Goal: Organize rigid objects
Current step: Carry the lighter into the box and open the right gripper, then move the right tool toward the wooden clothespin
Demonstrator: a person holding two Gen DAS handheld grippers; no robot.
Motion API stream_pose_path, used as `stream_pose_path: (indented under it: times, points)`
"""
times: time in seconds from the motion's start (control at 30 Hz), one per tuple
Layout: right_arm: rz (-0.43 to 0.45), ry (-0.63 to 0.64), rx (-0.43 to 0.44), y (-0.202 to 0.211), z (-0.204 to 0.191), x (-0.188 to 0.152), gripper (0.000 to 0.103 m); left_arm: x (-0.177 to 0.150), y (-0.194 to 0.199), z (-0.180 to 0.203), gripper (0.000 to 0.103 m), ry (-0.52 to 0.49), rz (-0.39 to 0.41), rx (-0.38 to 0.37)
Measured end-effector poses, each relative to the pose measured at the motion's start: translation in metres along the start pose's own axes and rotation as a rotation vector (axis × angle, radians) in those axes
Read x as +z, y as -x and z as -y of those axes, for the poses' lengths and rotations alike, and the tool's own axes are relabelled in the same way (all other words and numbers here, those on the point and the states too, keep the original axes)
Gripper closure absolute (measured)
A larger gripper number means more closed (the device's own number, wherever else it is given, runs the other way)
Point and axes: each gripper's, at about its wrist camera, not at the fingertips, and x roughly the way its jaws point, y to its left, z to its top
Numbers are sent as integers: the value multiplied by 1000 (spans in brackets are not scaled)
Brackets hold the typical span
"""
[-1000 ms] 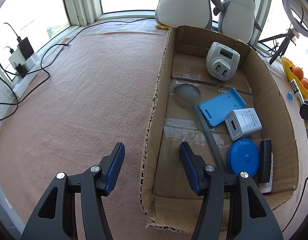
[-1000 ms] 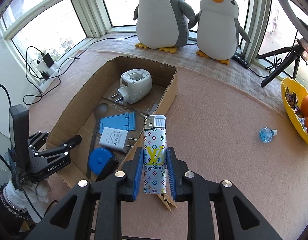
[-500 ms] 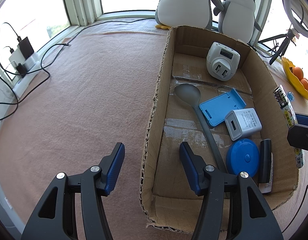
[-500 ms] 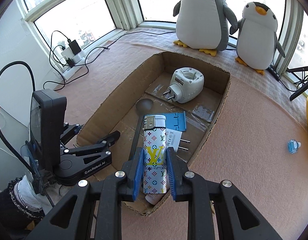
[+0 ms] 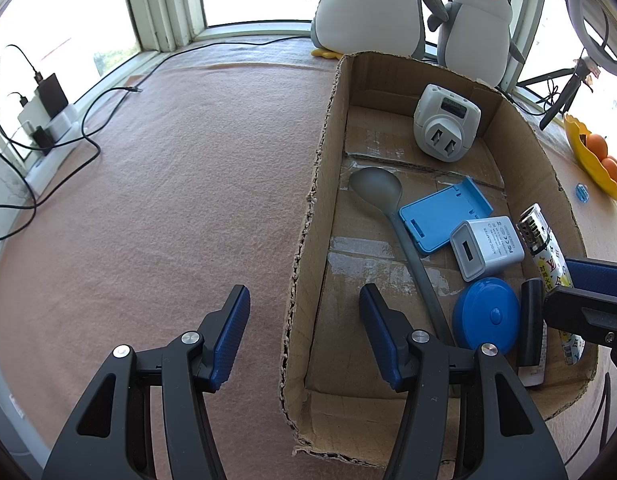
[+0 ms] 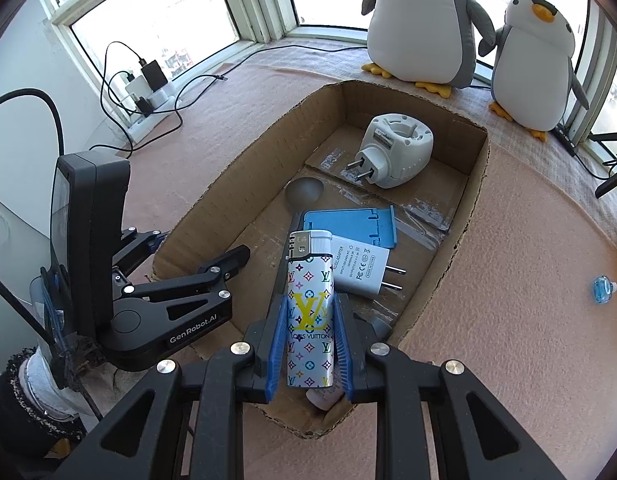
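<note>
The right gripper (image 6: 309, 344) is clamping a patterned lighter (image 6: 310, 312) between its blue pads, gripping the lower body so the metal cap is pointing away from the hand — a hold that is leaving the top end free to go down first. It is hanging over the near end of the cardboard box (image 6: 474, 208), above the white USB charger (image 6: 362, 266) and the blue phone stand (image 6: 350, 226); the spot looks chosen because the box is where the loose rigid pieces are being collected. The lighter is not resting on anything yet.

The left gripper (image 5: 304, 332) is holding nothing, its jaws standing apart and straddling the box's long torn wall (image 5: 312, 216) — one finger inside, one outside over the pink cloth (image 5: 168, 184). That is probably steadying the box, though whether the pads are pressing the cardboard I cannot tell.

Further in, a grey spoon (image 5: 388, 208), a blue round case (image 5: 486, 318) and a white plug adapter (image 5: 446, 128) are lying on the box floor, each in its own patch.
</note>
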Motion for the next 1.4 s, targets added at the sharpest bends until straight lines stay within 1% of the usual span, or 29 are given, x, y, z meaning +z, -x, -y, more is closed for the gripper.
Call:
stream_pose_path:
  times: [0.13, 0.2, 0.27, 0.3, 0.6, 0.83, 0.97, 1.03, 1.13, 1.27, 1.4]
  points:
    - [0, 3, 7, -1, -2, 0, 81, 0, 0, 0, 45, 0, 0, 0]
    - [2, 0, 13, 0, -1, 0, 69, 0, 0, 0, 45, 0, 0, 0]
    - [12, -3, 15, 2, -1, 0, 62, 0, 0, 0, 45, 0, 0, 0]
    - [15, -3, 17, 3, -1, 0, 61, 0, 0, 0, 45, 1, 0, 0]
    - [37, -20, 14, 13, 5, -2, 59, 0, 0, 0, 45, 0, 1, 0]
    - [57, -44, 10, 26, 18, -5, 59, 0, 0, 0, 45, 1, 0, 0]
    - [75, -73, 14, 39, 33, -8, 58, 0, 0, 0, 45, 0, 0, 0]
    - [86, -93, 20, 48, 44, -10, 55, 0, 0, 0, 45, 0, 1, 0]
    - [94, -101, -3, 59, 61, -13, 54, 0, 0, 0, 45, 0, 0, 0]
    - [76, -99, -35, 67, 79, -23, 54, 0, 0, 0, 45, 1, 0, 0]
    - [41, -77, -53, 65, 88, -34, 54, 0, 0, 0, 45, -1, 0, 2]
